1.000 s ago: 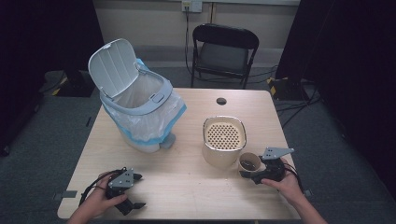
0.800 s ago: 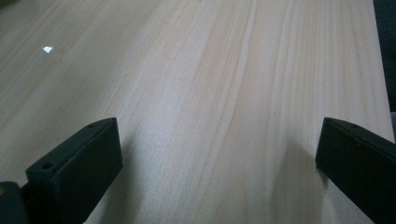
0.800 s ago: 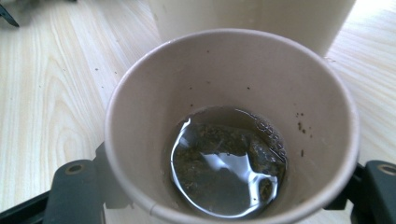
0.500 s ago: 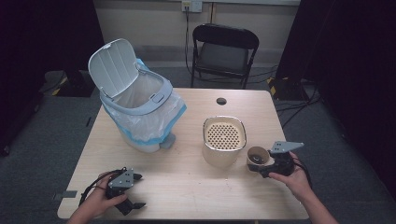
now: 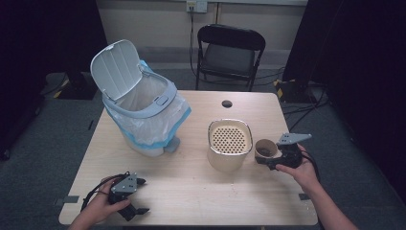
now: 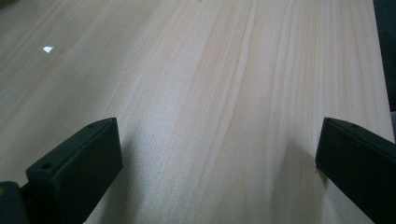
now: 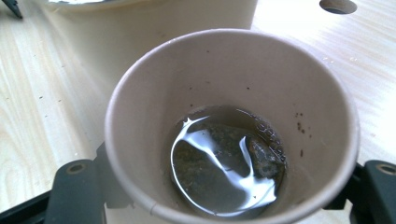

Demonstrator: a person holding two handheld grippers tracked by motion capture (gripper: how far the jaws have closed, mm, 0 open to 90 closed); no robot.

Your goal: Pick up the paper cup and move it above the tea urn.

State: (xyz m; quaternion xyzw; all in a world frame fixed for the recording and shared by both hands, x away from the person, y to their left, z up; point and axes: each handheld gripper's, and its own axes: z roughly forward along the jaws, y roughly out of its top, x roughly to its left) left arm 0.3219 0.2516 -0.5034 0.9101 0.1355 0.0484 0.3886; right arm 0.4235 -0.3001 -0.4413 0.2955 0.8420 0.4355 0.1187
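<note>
**Cup gripped beside strainer tub**

Right gripper (image 5: 266, 162) clamps one brown paper cup (image 7: 233, 126), mouth up, axis roughly upright, dark liquid inside, possibly dregs; just right of one beige tub with perforated insert (image 5: 229, 144); left gripper (image 6: 219, 163) released, empty, over wooden table (image 5: 191, 182); one lidded bin (image 5: 143, 112).

Bench (image 5: 191, 191) carries everything. Bin (image 5: 143, 115) at far left, lid up, bag inside it. Strainer pot (image 5: 229, 146) right of centre, perforated insert in its top. Paper cup (image 5: 266, 148) just right of pot, close beside it, between right tongs (image 5: 262, 160); liquid and dregs (image 7: 224, 163) in cup bottom. Left tongs (image 5: 136, 211) at near left edge, well apart from bin, bare bench between the jaws. Hole (image 5: 227, 103) in bench behind pot. Chair (image 5: 230, 52) on floor behind bench.
</note>
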